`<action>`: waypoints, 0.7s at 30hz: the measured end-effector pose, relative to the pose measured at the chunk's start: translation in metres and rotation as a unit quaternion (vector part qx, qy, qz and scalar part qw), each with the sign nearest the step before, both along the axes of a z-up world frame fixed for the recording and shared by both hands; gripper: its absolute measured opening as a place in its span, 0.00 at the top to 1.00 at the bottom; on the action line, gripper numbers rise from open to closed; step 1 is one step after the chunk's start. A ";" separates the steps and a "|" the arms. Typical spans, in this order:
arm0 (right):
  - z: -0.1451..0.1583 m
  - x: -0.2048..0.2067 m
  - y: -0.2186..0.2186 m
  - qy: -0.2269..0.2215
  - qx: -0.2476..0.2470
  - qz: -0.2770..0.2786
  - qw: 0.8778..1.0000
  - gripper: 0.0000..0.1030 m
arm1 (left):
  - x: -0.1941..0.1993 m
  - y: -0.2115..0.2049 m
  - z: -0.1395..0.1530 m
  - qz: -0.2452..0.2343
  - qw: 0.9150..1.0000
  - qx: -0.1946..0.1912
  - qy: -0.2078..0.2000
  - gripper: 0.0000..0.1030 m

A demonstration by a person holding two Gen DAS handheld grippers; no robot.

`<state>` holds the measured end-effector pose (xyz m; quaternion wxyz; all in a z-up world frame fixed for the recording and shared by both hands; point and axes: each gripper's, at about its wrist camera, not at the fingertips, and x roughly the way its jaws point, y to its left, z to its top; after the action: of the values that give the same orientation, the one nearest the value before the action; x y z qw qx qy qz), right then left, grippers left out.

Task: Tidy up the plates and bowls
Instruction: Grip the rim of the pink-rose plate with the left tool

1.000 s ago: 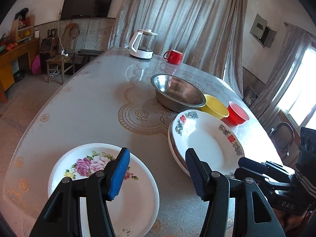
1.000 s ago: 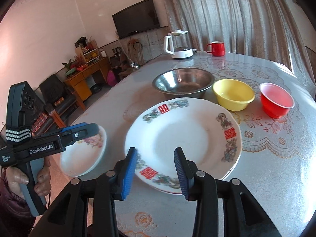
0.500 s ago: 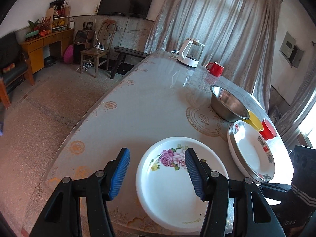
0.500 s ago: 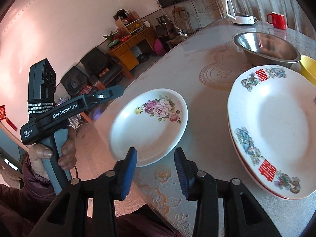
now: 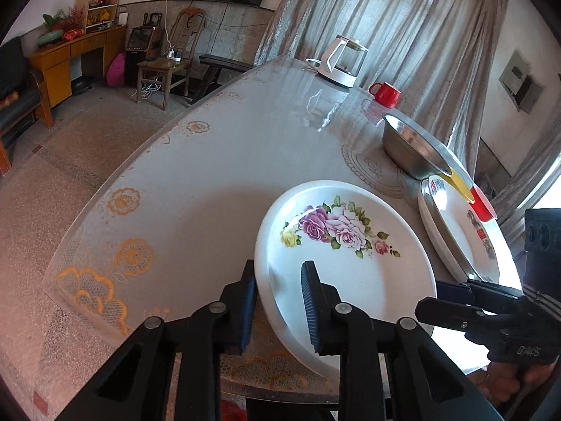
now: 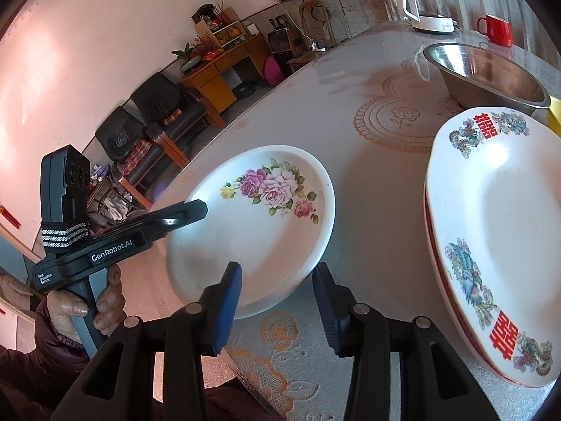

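the left gripper [image 5: 278,301] has just been closing, and its fingers [image 5: 312,310] now straddle the near rim of the rose plate [image 5: 350,256], one pad outside the rim and one inside on the well. the gap looks narrow enough to pinch the edge, likely so the plate can be tipped up off the table [image 5: 217,161]. the right gripper [image 6: 277,303] has just been opening a little; nothing is between its pads, and the same plate's near rim lies just ahead of them, probably waiting to steady it. the big plates [image 6: 491,245] sit stacked to the right of the right fingers, a sensible place for this one.
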<state>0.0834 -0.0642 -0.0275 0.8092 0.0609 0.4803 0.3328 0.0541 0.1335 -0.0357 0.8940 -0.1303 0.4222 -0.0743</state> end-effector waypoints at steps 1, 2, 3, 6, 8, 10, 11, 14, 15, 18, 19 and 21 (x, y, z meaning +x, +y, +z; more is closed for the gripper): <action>-0.001 0.000 0.003 -0.001 -0.004 0.001 1.000 0.58 | -0.001 -0.002 0.001 0.002 1.000 0.010 -0.006 0.76; -0.003 0.001 0.006 -0.005 -0.011 0.002 1.000 0.58 | -0.001 -0.003 0.000 0.003 1.000 0.014 -0.007 0.76; -0.005 0.001 0.010 -0.008 -0.021 0.004 1.000 0.58 | 0.000 -0.002 0.000 0.005 1.000 0.010 -0.007 0.76; -0.005 0.002 0.015 -0.024 -0.036 -0.002 0.999 0.58 | 0.003 0.003 0.000 0.013 1.000 -0.011 -0.002 0.76; -0.006 0.004 0.016 -0.024 -0.037 -0.008 0.999 0.58 | 0.003 0.003 0.000 0.014 1.000 -0.011 -0.005 0.76; -0.007 0.004 0.018 -0.031 -0.043 -0.009 0.999 0.58 | 0.002 0.003 0.000 0.010 1.000 -0.010 -0.012 0.76; -0.007 0.002 0.017 -0.034 -0.045 -0.010 0.998 0.59 | 0.001 0.003 0.000 0.009 1.000 -0.014 -0.015 0.76; -0.007 0.003 0.015 -0.034 -0.043 -0.017 0.998 0.60 | -0.004 0.004 0.003 -0.002 0.999 -0.028 -0.028 0.76; -0.007 0.003 0.014 -0.035 -0.045 -0.021 0.998 0.60 | -0.005 0.003 0.004 -0.003 0.999 -0.026 -0.032 0.76; -0.005 0.002 0.011 -0.034 -0.041 -0.025 0.998 0.60 | -0.007 0.003 0.006 -0.006 0.999 -0.029 -0.040 0.76; -0.004 0.001 0.010 -0.035 -0.038 -0.026 0.998 0.60 | -0.008 0.004 0.007 -0.007 0.999 -0.033 -0.042 0.76; -0.003 -0.001 0.009 -0.038 -0.035 -0.027 0.998 0.60 | -0.010 0.004 0.008 -0.010 0.998 -0.040 -0.047 0.76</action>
<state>0.0828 -0.0553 -0.0302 0.8370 0.0329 0.4590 0.2960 0.0441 0.1376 -0.0278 0.9060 -0.1577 0.3782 -0.1063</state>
